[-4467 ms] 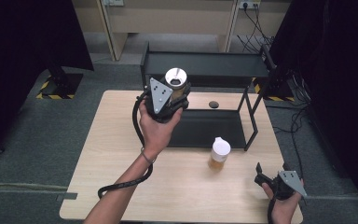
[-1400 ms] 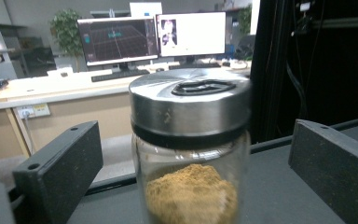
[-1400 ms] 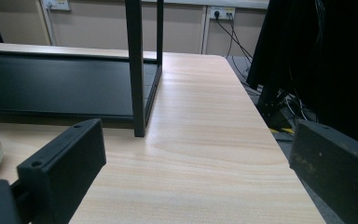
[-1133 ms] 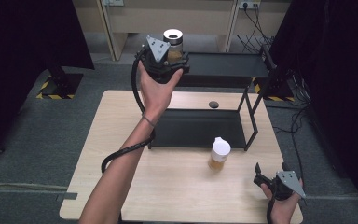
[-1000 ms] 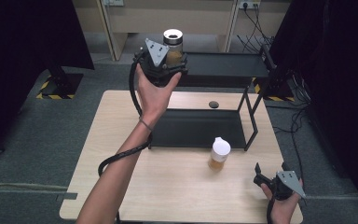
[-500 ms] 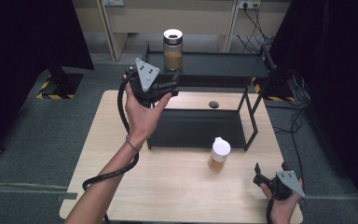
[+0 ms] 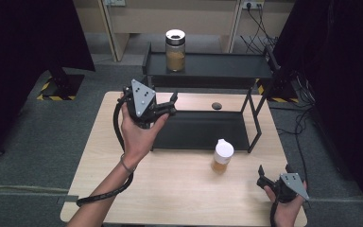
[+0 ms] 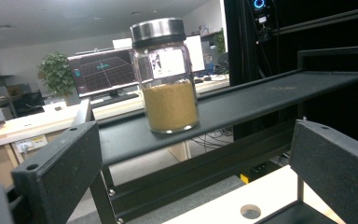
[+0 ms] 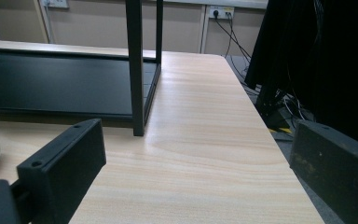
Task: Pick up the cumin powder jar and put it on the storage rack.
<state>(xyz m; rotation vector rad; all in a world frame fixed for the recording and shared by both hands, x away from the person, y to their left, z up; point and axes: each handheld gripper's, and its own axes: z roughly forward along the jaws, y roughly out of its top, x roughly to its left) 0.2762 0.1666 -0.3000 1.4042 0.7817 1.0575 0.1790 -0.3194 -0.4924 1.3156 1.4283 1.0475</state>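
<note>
Step in hand: we are judging the jar (image 7: 175, 50) as placed, standing upright on the top of the rack (image 7: 227, 64), near its left end.
Left gripper (image 7: 166, 107): we are holding it empty, jaws wide, in front of the rack's left side, below the jar.
Right gripper (image 7: 272, 176): we are resting it wide and empty, well in front of the rack's right leg.
Next move: we are likely needing the bottle (image 7: 222, 156), just in front of the rack's lower tray.
Count: we are counting one jar, one bottle, one rack, two grippers.
</note>
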